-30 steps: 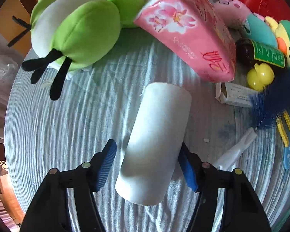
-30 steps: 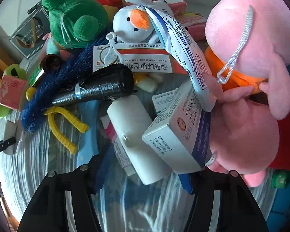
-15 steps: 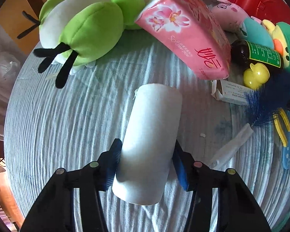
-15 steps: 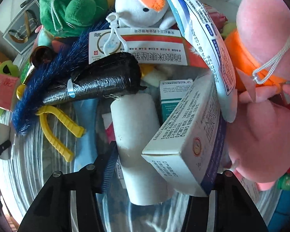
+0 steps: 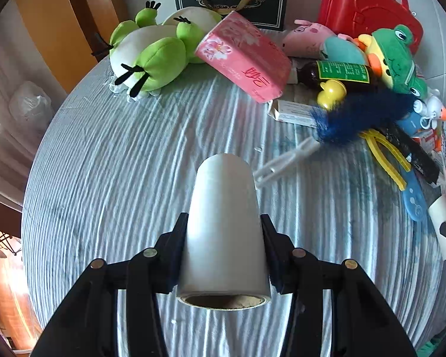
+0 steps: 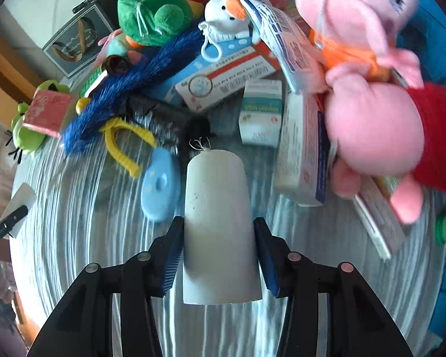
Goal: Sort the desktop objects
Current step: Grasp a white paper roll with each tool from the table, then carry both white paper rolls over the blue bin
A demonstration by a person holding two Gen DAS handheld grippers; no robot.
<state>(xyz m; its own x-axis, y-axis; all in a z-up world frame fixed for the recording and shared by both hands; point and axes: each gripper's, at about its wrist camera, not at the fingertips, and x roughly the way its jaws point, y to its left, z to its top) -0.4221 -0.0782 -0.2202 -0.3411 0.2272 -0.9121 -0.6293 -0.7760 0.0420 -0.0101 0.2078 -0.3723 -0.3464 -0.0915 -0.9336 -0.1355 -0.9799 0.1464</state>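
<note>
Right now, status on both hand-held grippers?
Left hand-held gripper shut on white plastic-film roll. Right hand-held gripper shut on white cylinder roll. Both clear of the clutter.

Surface (image 5: 133,178): crinkled, ribbed cloth, matt pale blue.
Frog toy (image 5: 151,56): soft plush.
Tissue pack (image 5: 246,59): glossy pink plastic wrap.
Case (image 5: 362,3): shiny red plastic.
Roll (image 5: 223,223): smooth white film on a cardboard core.
Brush (image 5: 359,116): fluffy blue bristles.
</note>
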